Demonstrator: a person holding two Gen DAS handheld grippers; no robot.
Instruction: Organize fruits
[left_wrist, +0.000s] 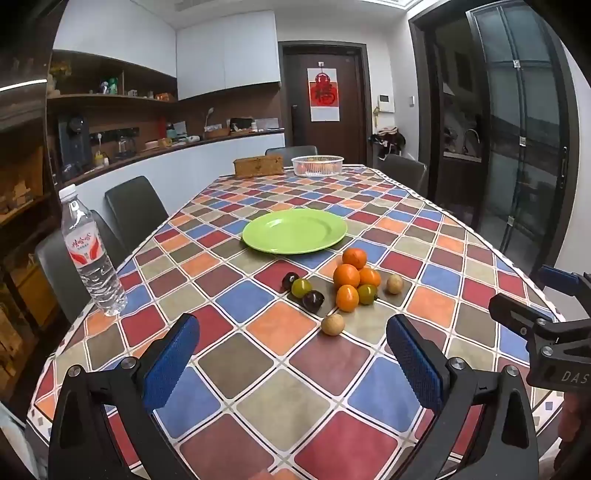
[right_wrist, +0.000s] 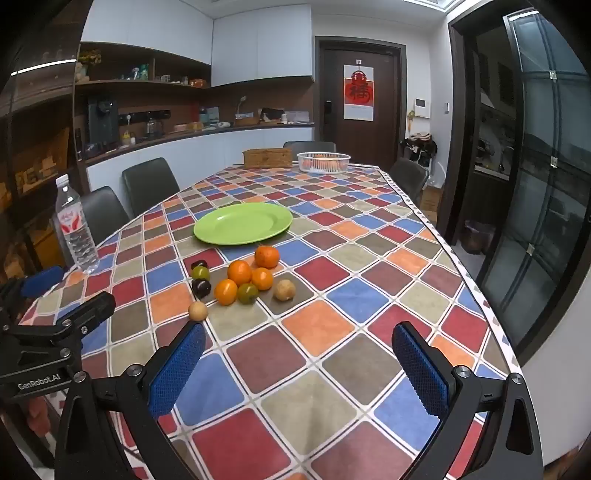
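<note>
A cluster of small fruits lies on the checkered tablecloth: several oranges, two green fruits, two dark plums and two tan round fruits. Behind them sits an empty green plate. My left gripper hovers open over the near table, short of the fruits, nothing between its blue pads. My right gripper is open too, to the right of the cluster. Each gripper shows at the edge of the other's view.
A water bottle stands near the table's left edge. At the far end are a white basket with fruit in it and a wicker box. Dark chairs surround the table; a glass door is on the right.
</note>
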